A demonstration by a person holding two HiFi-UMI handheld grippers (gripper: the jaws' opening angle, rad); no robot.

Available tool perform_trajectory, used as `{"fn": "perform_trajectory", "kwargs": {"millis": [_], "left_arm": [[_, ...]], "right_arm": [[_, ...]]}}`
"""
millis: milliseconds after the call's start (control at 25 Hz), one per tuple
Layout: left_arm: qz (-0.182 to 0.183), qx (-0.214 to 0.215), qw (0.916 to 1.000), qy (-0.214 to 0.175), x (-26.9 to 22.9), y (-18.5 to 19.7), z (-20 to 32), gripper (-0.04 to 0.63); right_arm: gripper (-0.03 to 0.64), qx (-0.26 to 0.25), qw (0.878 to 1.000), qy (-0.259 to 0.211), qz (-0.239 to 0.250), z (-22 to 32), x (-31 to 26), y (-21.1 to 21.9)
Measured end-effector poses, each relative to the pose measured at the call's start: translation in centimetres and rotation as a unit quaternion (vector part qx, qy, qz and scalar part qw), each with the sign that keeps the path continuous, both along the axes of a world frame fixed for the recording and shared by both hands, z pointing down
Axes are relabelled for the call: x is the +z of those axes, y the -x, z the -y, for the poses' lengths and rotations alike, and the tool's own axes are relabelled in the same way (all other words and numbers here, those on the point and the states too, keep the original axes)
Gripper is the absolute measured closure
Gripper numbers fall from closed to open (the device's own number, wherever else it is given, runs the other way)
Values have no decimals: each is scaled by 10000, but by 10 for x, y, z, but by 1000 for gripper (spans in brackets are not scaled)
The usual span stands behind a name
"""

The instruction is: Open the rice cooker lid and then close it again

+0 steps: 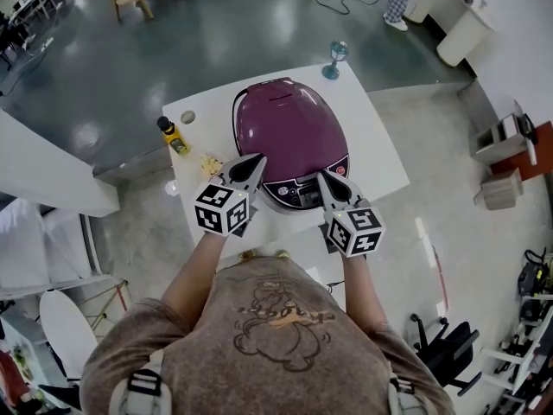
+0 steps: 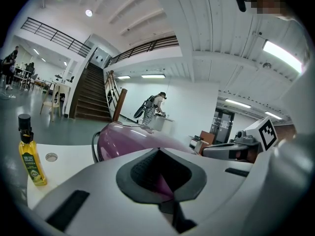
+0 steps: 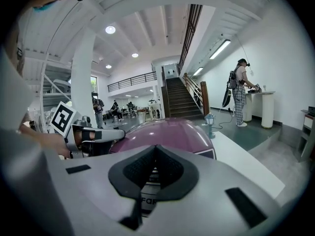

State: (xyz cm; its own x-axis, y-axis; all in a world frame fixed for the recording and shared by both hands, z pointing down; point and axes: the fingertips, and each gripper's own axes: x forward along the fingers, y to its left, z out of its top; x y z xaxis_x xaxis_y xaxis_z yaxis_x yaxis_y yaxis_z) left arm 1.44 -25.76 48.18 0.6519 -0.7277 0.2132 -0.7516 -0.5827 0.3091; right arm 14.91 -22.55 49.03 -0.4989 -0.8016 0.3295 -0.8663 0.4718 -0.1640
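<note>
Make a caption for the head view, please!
Shut left gripper and shut right gripper face a closed purple rice cooker on a white table.

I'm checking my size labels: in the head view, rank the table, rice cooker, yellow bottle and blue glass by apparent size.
1. table
2. rice cooker
3. yellow bottle and blue glass: about alike, and the glass stands farther away, so no ranking between them.

The rice cooker is sitting mid-frame on the table, a bottle standing to its left, a stemmed glass above it.
</note>
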Motion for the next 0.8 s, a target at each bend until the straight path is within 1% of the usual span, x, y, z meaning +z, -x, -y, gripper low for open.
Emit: {"fn": "perform_trajectory", "kwargs": {"millis": [360,800], "left_arm": [[14,35,10000,8,0,0,0,575],[-2,40,10000,11,1,1,0,575]], "right_arm": [[614,-54,9997,98,-196,4,5,3],[615,-91,9994,160,-280,4,8,4]]}}
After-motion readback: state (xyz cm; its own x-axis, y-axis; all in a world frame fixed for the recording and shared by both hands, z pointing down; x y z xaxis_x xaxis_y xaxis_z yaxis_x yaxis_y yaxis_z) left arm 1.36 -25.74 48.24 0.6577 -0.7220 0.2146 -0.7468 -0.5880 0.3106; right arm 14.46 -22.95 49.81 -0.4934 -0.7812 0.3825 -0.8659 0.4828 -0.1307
